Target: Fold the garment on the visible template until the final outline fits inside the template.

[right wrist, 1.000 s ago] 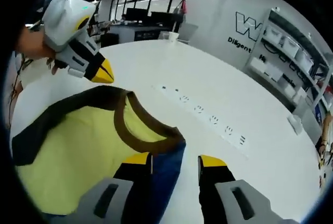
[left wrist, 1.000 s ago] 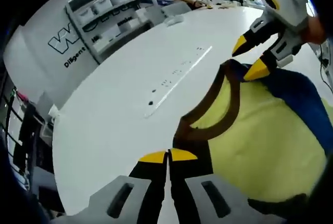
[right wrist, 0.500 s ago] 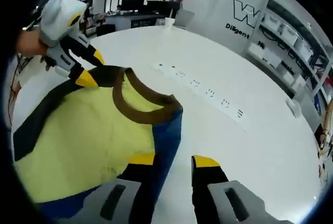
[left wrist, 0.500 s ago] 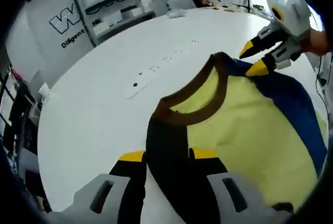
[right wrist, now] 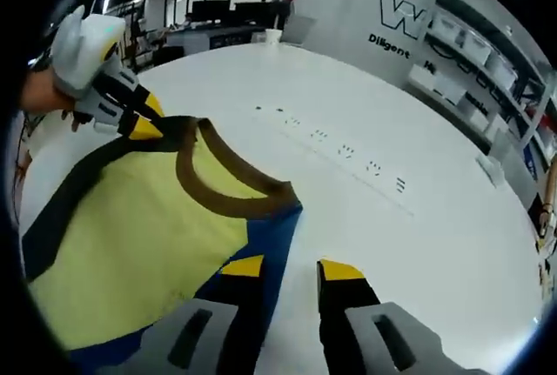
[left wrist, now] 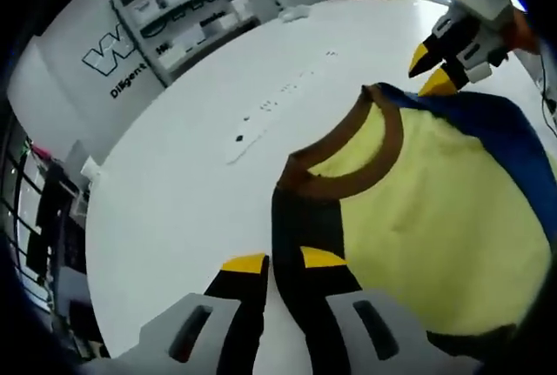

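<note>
Yellow garment [left wrist: 418,210] with brown collar [left wrist: 348,153], black shoulder strip and blue sleeve lies spread on the white table [left wrist: 174,192]. Left gripper [left wrist: 283,262] sits at the black shoulder edge, jaws nearly together with fabric between the tips; a firm grip cannot be told. Right gripper [right wrist: 291,268] has its jaws parted, one tip over the blue sleeve [right wrist: 261,244], the other over bare table. Shelving with bins [right wrist: 474,44] stands behind.

Open table [right wrist: 418,244] beyond garment [right wrist: 139,244]
</note>
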The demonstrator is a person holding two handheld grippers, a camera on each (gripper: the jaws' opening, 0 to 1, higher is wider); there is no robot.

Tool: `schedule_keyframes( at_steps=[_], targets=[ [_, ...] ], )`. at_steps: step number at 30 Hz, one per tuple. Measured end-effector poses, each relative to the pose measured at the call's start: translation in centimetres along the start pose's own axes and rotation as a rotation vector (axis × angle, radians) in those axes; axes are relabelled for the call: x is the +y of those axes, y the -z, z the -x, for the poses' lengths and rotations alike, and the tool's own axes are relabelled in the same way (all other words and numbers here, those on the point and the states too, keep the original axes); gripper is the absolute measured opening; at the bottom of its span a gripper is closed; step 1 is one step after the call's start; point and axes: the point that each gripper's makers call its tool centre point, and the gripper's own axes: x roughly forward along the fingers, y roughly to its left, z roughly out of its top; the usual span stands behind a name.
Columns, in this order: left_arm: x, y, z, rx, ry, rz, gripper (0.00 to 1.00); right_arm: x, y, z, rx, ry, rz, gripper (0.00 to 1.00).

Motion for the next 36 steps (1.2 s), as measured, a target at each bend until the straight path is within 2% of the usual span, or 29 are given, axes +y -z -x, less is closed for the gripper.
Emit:
schedule_keyframes(
  at_steps=[4,9,12,18,27,29,36],
  targets=[
    [0.1,-0.1,0.7,-0.021,-0.001,0.008,0.26,0.2,-0.5,1.2,-0.028,-0.010,-0.010,0.24],
    [0.8,-0.4,2.5,-0.044,-0.008,0.027,0.29,0.5,-0.8,2.8,-0.055,-0.026,-0.023,0.35],
    [1.2,-0.5,3.6,-0.051,-0.010,0.029,0.30,0.8,-0.9,3.9,-0.054,-0.039,0.004,0.44],
    [1.7,-0.6,5.7,-0.062,-0.005,0.073,0.42,1.5,-2.0,6.3,-0.088,-0.058,0.035,0.59],
    [1.2,-1.1,8.9,-0.108,0.011,0.085,0.67,3.9,-2.9,9.0,-0.120,-0.086,0.148,0.72],
    [1.0,-1.2,9.6,-0.122,0.012,0.083,0.70,4.5,-2.7,9.4,-0.115,-0.096,0.190,0.74],
    [1.0,-0.6,11.6,-0.116,0.015,0.080,0.75,5.4,-2.4,10.9,-0.104,-0.104,0.206,0.81]
  ],
)
